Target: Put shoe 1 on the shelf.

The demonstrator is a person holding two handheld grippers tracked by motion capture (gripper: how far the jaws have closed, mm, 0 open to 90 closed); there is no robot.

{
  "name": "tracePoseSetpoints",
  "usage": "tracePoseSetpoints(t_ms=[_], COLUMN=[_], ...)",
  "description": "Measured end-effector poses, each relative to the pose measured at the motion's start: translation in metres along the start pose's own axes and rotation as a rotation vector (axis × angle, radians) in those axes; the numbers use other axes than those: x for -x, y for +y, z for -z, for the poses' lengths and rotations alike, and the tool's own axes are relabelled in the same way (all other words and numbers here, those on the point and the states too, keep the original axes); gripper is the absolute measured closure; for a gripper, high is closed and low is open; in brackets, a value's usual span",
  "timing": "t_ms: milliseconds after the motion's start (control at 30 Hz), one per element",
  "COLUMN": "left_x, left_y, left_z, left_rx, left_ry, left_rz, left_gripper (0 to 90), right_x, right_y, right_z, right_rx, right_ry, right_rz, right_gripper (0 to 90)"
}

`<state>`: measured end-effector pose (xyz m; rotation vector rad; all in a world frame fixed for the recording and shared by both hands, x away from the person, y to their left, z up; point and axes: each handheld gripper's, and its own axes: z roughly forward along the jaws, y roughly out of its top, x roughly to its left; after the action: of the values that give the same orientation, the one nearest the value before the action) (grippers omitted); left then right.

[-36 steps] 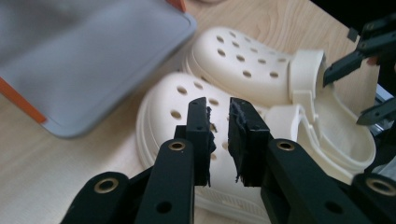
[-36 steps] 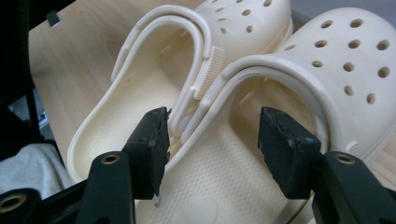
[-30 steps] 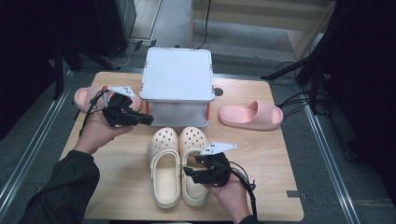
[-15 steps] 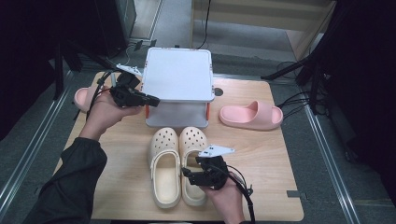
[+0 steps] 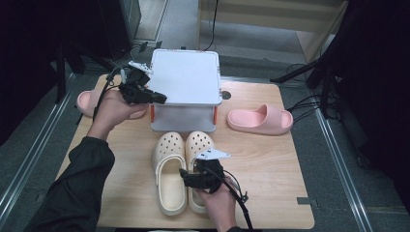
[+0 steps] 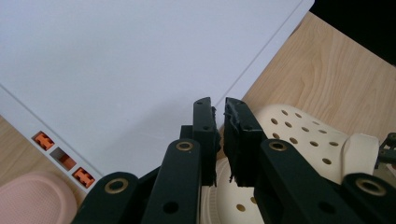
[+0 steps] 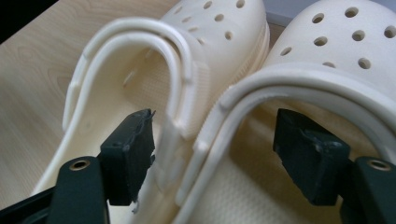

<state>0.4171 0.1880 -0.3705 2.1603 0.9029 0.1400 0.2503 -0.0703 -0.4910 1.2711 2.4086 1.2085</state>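
With its jaws just spread, the right gripper (image 7: pixel 215 140) straddled both clogs' (image 5: pixel 183 169) adjoining inner walls mid-table, needing to clamp next, while the clenched, empty left gripper (image 5: pixel 162 99) hovered at the box (image 5: pixel 183 77).

High view: from above the table's (image 5: pixel 270 203) near edge, facing forward and down. Left gripper view: close over the white box (image 6: pixel 140 60), cream clogs (image 6: pixel 299 140) at lower right. Right gripper view: nearest, sharing those clogs (image 7: pixel 224 56).
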Motion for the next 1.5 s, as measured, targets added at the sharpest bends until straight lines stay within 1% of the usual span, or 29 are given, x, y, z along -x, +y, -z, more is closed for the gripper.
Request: tracePoseSetpoints(t_ms=[67,100,167,200,267,300,367,400,467,500,600,633,700,767,867,900,967,1033,1067,1133,1200,1267,1367,1500], left_x=[-0.002,-0.002,-0.003,-0.003,-0.002,-0.001,0.0,0.0,0.001,0.001,0.001,0.001,0.0,0.001,0.001,0.001,0.001,0.001,0.001,0.002,0.002,0.003,0.001,0.001], left_y=[0.0,0.0,0.0,0.0,0.0,0.0,0.0,0.0,0.001,0.0,-0.001,-0.001,-0.002,-0.002,-0.002,-0.002,-0.002,-0.002,-0.002,-0.002,-0.001,-0.002,-0.003,-0.002], left_z=[-0.001,-0.001,-0.001,-0.001,-0.001,-0.001,-0.002,-0.002,-0.003,-0.003,-0.002,-0.003,-0.003,-0.003,-0.003,-0.003,-0.003,-0.003,-0.003,-0.003,-0.003,-0.003,-0.002,-0.003], left_rx=[0.005,0.007,0.012,0.012,0.01,0.006,0.014,0.013,0.013,0.01,0.016,0.019,0.027,0.027,0.026,0.026,0.026,0.027,0.025,0.023,0.017,0.024,0.026,0.026], left_ry=[-0.004,-0.006,-0.002,-0.001,0.007,0.011,0.023,0.028,0.04,0.044,0.047,0.043,0.039,0.042,0.043,0.044,0.045,0.045,0.047,0.051,0.051,0.049,0.041,0.037], left_rz=[0.003,0.004,0.013,0.015,0.009,0.005,0.016,0.015,0.014,0.011,0.012,0.016,0.029,0.032,0.04,0.041,0.042,0.044,0.043,0.039,0.03,0.037,0.047,0.049], left_gripper=[82.2,82.3,82.5,82.6,83.1,83.1,83.4,84.1,86.0,86.6,88.3,88.5,88.7,88.7,88.9,88.9,88.9,88.9,88.9,89.0,88.9,88.9,89.0,89.0], right_x=[-0.004,-0.006,-0.011,-0.013,-0.014,-0.014,-0.013,-0.014,-0.014,-0.014,-0.013,-0.014,-0.014,-0.012,-0.007,-0.006,-0.005,-0.002,0.0,0.004,0.006,0.009,0.016,0.026], right_y=[0.001,0.001,0.003,0.004,0.007,0.008,0.009,0.009,0.01,0.01,0.012,0.013,0.014,0.014,0.015,0.015,0.016,0.018,0.019,0.024,0.031,0.041,0.057,0.075], right_z=[-0.003,-0.004,-0.007,-0.009,-0.014,-0.016,-0.02,-0.021,-0.022,-0.023,-0.022,-0.022,-0.021,-0.02,-0.016,-0.015,-0.014,-0.012,-0.011,-0.009,-0.006,-0.006,-0.012,-0.025], right_rx=[-0.012,-0.014,-0.016,-0.021,-0.03,-0.031,-0.023,-0.019,-0.018,-0.019,-0.034,-0.041,-0.052,-0.053,-0.055,-0.052,-0.053,-0.053,-0.045,-0.029,-0.011,0.01,0.033,0.037], right_ry=[0.015,0.01,-0.007,-0.025,-0.043,-0.052,-0.072,-0.087,-0.113,-0.119,-0.127,-0.133,-0.141,-0.138,-0.138,-0.137,-0.154,-0.147,-0.139,-0.12,-0.118,-0.123,-0.129,-0.134], right_rz=[-0.015,-0.012,0.004,0.006,-0.016,-0.031,-0.038,-0.044,-0.035,-0.031,-0.012,0.001,0.006,-0.005,-0.009,-0.007,0.017,0.009,-0.003,-0.024,-0.018,-0.006,0.008,0.022], right_gripper=[29.5,29.5,29.1,28.3,29.3,32.1,35.9,39.3,44.2,45.4,49.8,51.1,54.3,58.6,64.8,65.7,66.1,66.3,66.3,66.3,66.3,66.2,66.2,66.1])
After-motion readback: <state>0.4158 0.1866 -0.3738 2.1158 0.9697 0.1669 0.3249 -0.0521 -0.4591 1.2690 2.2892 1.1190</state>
